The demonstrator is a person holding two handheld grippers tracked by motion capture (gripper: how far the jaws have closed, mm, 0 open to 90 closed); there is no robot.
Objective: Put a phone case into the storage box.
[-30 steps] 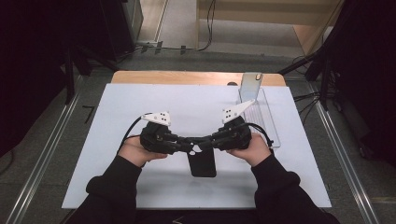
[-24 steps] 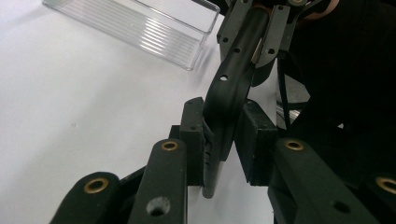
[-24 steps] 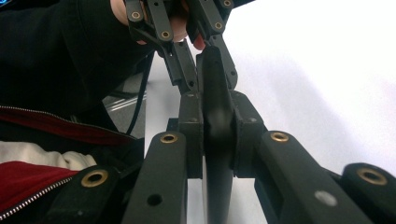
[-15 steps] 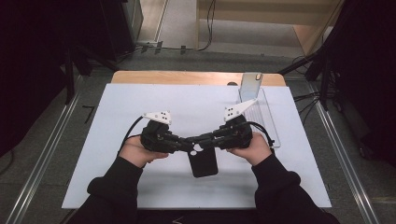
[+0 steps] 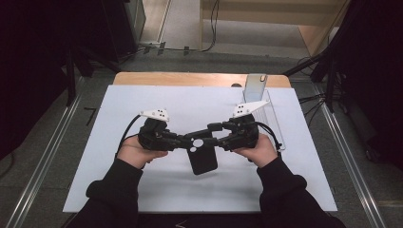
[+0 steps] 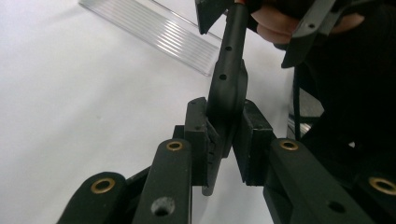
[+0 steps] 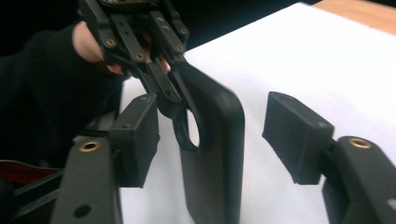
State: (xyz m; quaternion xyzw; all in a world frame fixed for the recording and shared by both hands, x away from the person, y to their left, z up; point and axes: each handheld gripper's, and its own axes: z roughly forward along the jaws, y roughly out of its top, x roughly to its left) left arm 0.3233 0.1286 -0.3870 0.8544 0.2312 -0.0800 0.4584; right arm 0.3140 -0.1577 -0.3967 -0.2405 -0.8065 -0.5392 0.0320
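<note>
The black phone case (image 5: 203,159) hangs between both grippers above the table. Left gripper (image 6: 224,140) is clamped on its top edge; right gripper (image 7: 210,140) has just been opening, pads clear of it. Judged light, thin, flexible, somewhat slippery: grip the rim beside the camera cutout.

White mat (image 5: 142,99) lies open at upper left of my reach; a clear ribbed tray (image 5: 271,118) blocks the upper right.

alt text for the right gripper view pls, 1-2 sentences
A black phone case hangs upright between the right claw, whose pads stand clear of it on both sides; its jaws have just been opening. Beyond it, the left claw grips the case's top edge near the camera cutout, over a white table.
</note>
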